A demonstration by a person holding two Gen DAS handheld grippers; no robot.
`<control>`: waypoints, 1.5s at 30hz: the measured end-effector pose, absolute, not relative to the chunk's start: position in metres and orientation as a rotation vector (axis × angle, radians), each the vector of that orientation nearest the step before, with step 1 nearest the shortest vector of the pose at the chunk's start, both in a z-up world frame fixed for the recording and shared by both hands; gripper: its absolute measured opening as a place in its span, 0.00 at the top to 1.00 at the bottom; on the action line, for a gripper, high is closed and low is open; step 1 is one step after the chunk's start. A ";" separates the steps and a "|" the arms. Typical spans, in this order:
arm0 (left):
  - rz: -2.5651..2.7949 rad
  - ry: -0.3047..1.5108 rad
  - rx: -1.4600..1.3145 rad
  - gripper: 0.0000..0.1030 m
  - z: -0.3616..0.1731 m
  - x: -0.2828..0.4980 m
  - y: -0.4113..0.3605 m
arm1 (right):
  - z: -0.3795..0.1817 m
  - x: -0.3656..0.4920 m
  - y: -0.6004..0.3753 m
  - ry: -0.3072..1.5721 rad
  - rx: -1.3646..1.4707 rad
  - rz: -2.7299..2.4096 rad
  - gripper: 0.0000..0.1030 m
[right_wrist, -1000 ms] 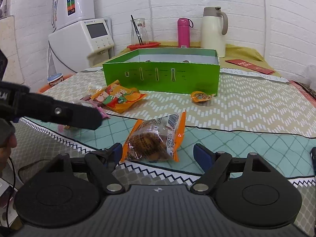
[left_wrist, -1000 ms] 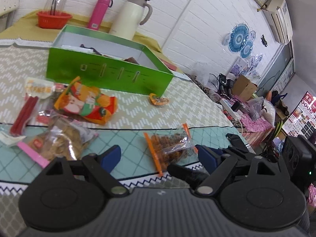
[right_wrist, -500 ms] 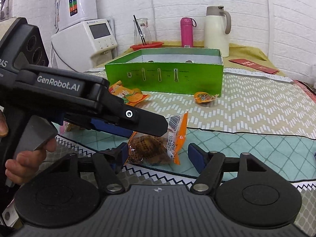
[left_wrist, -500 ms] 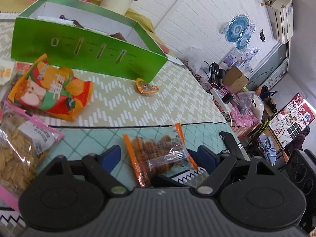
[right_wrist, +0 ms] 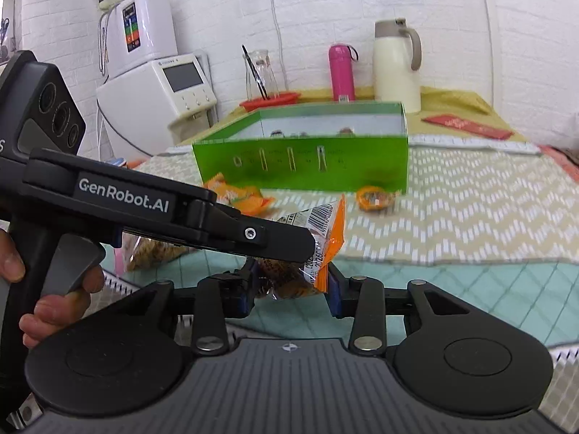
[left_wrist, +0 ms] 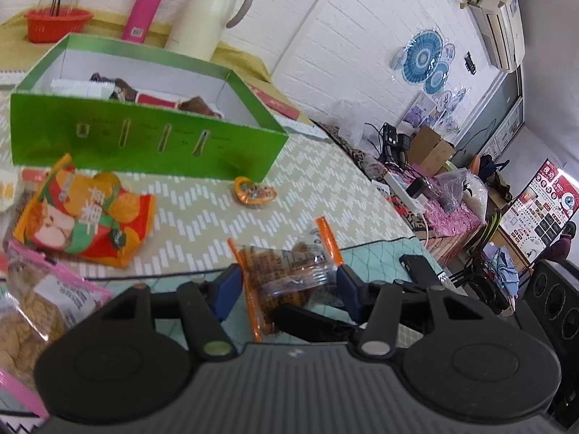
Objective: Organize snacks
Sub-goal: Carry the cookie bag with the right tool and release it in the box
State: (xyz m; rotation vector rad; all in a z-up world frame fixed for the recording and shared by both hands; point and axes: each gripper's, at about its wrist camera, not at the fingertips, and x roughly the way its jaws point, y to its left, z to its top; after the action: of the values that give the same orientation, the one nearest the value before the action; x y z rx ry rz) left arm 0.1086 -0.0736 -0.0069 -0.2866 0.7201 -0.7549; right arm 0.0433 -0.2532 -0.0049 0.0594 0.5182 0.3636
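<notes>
A clear snack bag with orange ends sits between the blue pads of my left gripper, which are partly closed around it. The same bag is between the fingers of my right gripper, which press on its sides. The left gripper's body crosses the right wrist view from the left. The green box stands behind, with several snacks inside.
A red-orange snack bag, a pink-edged cookie bag and a small orange candy lie on the cloth. A thermos jug, pink bottle and red basket stand behind the box.
Both grippers moved in on the orange-ended bag and narrowed around it. The left gripper swung in front of the right wrist camera.
</notes>
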 end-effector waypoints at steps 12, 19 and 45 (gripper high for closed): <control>-0.714 0.532 -0.269 0.48 0.060 0.159 -0.071 | 0.049 0.105 -0.253 0.333 0.038 0.369 0.35; -0.672 0.538 -0.278 0.48 0.060 0.208 -0.070 | 0.050 0.155 -0.250 0.356 0.105 0.371 0.35; -0.421 0.550 -0.201 0.14 0.036 0.252 -0.066 | 0.011 0.200 -0.249 0.399 0.009 0.293 0.00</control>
State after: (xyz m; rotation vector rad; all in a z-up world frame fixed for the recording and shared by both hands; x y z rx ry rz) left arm 0.2522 -0.0660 0.0358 -0.2005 0.5500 -0.4211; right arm 0.1997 -0.2486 0.0114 0.0090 0.3985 0.2930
